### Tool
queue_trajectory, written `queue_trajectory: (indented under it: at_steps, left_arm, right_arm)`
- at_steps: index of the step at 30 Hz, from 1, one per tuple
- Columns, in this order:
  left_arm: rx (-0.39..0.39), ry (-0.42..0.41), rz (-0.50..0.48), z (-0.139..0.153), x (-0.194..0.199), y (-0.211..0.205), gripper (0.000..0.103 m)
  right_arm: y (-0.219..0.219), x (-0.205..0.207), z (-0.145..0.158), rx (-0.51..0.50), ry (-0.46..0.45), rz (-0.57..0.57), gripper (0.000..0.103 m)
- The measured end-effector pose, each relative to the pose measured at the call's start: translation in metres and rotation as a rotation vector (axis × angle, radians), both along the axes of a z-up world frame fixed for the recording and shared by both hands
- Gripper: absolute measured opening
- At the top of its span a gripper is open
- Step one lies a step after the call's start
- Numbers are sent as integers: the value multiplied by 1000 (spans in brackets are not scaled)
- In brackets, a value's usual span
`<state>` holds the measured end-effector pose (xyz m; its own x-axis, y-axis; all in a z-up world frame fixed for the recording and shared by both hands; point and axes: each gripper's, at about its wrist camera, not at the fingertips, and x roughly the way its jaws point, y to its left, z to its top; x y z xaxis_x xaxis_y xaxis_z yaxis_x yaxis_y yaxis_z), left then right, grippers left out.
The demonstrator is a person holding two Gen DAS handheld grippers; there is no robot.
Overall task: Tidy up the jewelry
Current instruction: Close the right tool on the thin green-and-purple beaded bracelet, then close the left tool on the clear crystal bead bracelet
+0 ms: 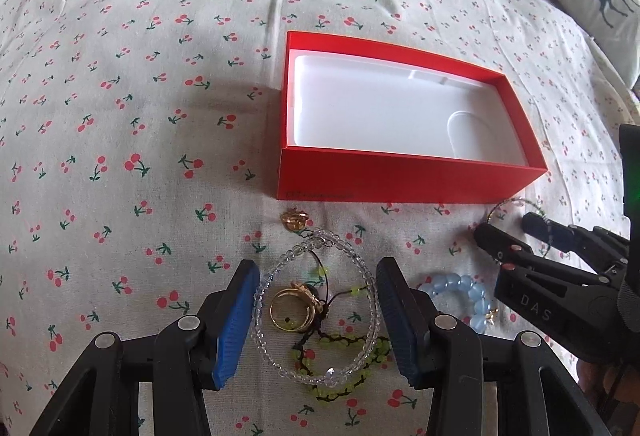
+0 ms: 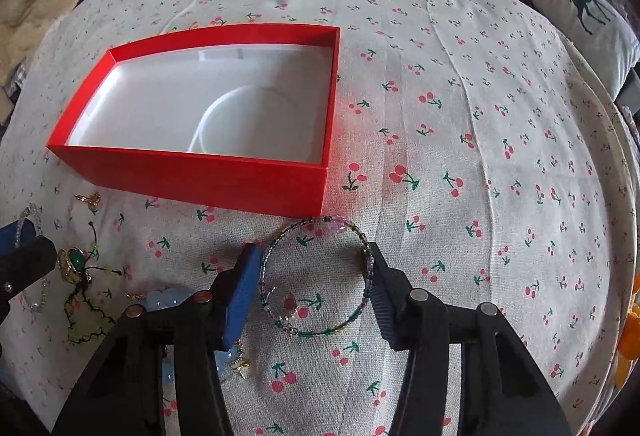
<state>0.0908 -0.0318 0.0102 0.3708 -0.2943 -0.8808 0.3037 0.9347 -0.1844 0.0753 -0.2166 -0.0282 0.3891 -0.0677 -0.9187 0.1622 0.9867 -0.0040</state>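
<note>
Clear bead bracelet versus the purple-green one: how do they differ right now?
The clear bead bracelet lies between the open left tongs over a gold ring and a yellow-green strand. The purple-green bracelet lies alone between the open right tongs, nearer the red box. Both rest on the cloth, ungripped.

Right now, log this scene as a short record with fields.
surface: cherry-print cloth
box: red box, open, white liner, nothing inside
left gripper: open, straddling clear bead bracelet and gold ring
right gripper: open, around multicolour bead bracelet
other jewelry: blue bead bracelet, small gold ring near box
</note>
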Motion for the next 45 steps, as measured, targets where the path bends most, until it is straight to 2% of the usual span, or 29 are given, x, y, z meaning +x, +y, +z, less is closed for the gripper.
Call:
queue_trajectory:
  at_steps: [5, 8, 14, 24, 30, 31, 32, 33, 37, 40, 41, 45]
  left_arm:
    - [-23, -12, 3, 6, -2, 4, 51]
    - [-31, -16, 6, 8, -3, 7, 51]
    - [-44, -22, 6, 12, -7, 12, 51]
    - [-87, -41, -2, 22, -10, 19, 51]
    - [-133, -57, -13, 33, -7, 18, 51]
    - [-140, -62, -13, 35, -5, 18, 43]
    - [-149, -63, -16, 37, -3, 16, 24]
    - [-159, -58, -17, 38, 0, 15, 23]
    - [-180, -60, -1, 37, 14, 9, 23]
    - [-187, -14, 13, 29, 23, 7, 23]
    - [-174, 15, 3, 25, 23, 6, 27]
    - [-119, 79, -39, 5, 19, 3, 28]
  right_arm:
    - [-11, -4, 6, 81, -11, -22, 24]
    - [-16, -7, 9, 142, -20, -36, 13]
    - [-15, -13, 23, 180, -60, -35, 2]
    - [1, -29, 52, 191, -105, 26, 2]
    - [8, -33, 75, 208, -164, 48, 2]
    - [7, -32, 78, 214, -173, 44, 2]
    - [6, -30, 81, 220, -181, 40, 2]
    - [5, -29, 83, 226, -188, 35, 2]
    - [3, -21, 86, 254, -207, 13, 2]
    - [1, -16, 84, 264, -207, 4, 2]
    - [0, -15, 82, 270, -203, 4, 2]
    - [0, -14, 75, 284, -186, 13, 2]
